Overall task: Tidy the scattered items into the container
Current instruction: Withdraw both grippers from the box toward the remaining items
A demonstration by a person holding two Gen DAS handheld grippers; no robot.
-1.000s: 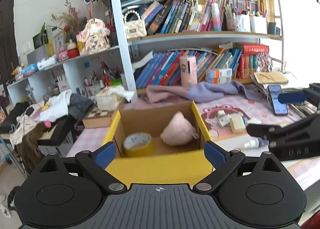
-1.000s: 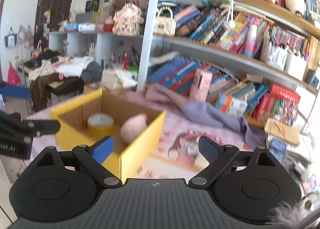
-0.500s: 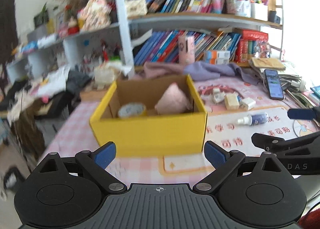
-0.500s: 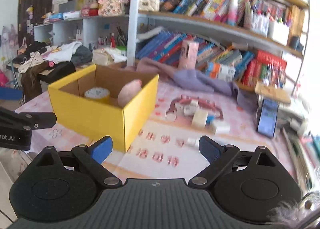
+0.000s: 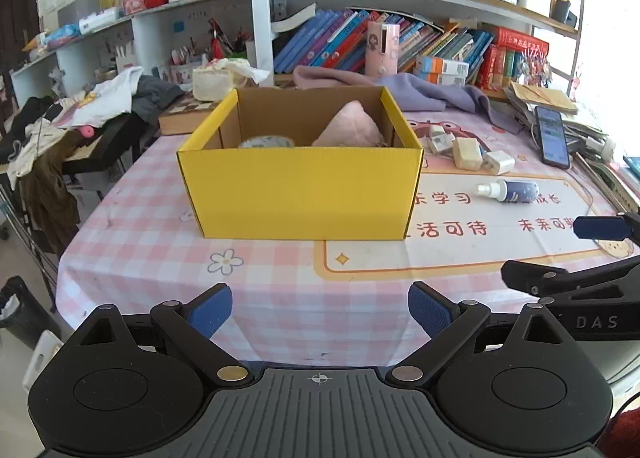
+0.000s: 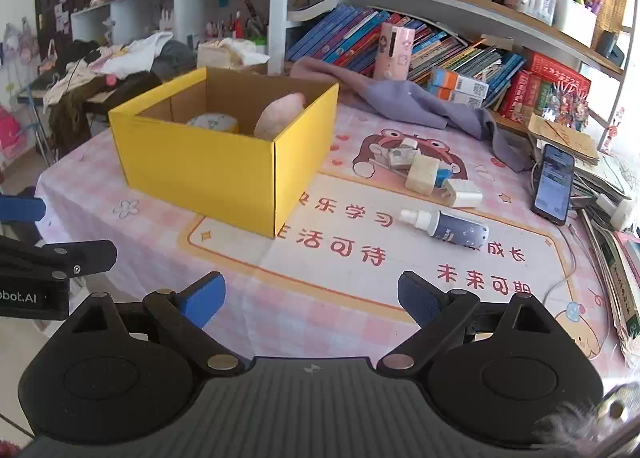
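Note:
A yellow cardboard box [image 5: 300,193] [image 6: 192,165] stands on the pink checked table. Inside it lie a roll of tape [image 5: 266,142] [image 6: 214,122] and a pink soft item [image 5: 350,129] [image 6: 280,115]. To its right on the mat lie a small spray bottle [image 5: 510,190] [image 6: 448,226], a beige block [image 5: 466,153] [image 6: 422,173], a white charger [image 5: 498,162] [image 6: 462,193] and other small pieces [image 6: 396,155]. My left gripper [image 5: 320,308] is open and empty, well short of the box. My right gripper [image 6: 310,300] is open and empty, near the table's front edge.
A phone [image 6: 554,183] and stacked papers [image 6: 608,173] lie at the right edge. A purple cloth [image 6: 420,103] and a pink canister [image 6: 392,45] sit behind, under bookshelves. Clothes [image 5: 80,109] pile up on the left. Each gripper shows in the other's view [image 5: 580,286] [image 6: 40,262].
Both grippers have pulled back and away from the box, toward the table's near edge. Both stay open and empty. The box and its contents have not moved.

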